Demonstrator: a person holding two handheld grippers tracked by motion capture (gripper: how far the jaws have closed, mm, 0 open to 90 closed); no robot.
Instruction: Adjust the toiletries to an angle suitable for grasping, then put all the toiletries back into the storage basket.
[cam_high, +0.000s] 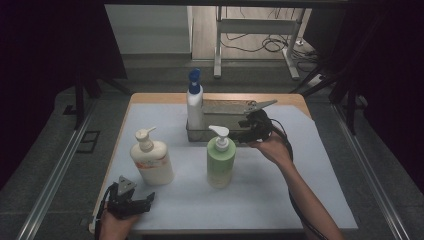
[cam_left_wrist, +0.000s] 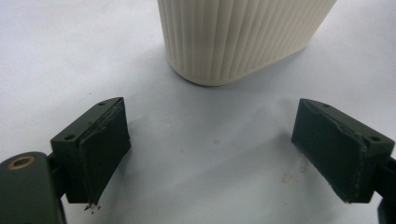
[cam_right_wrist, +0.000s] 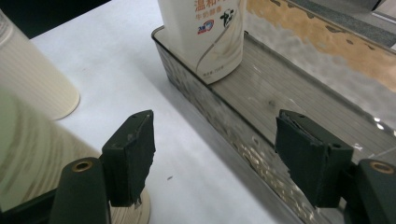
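Observation:
A cream pump bottle stands front left on the white mat, and its ribbed base rises just beyond my left gripper. The left gripper rests low near the front left edge, open and holding nothing. A green pump bottle stands mid-table, blurred at the left of the right gripper view. A white bottle with a blue pump stands in the left end of a clear tray. My right gripper hovers open at the tray's front wall, straddling it, empty.
The white mat covers a wooden table. A metal rail runs along the left side of the table and another along the right. A desk frame and cables stand on the floor beyond.

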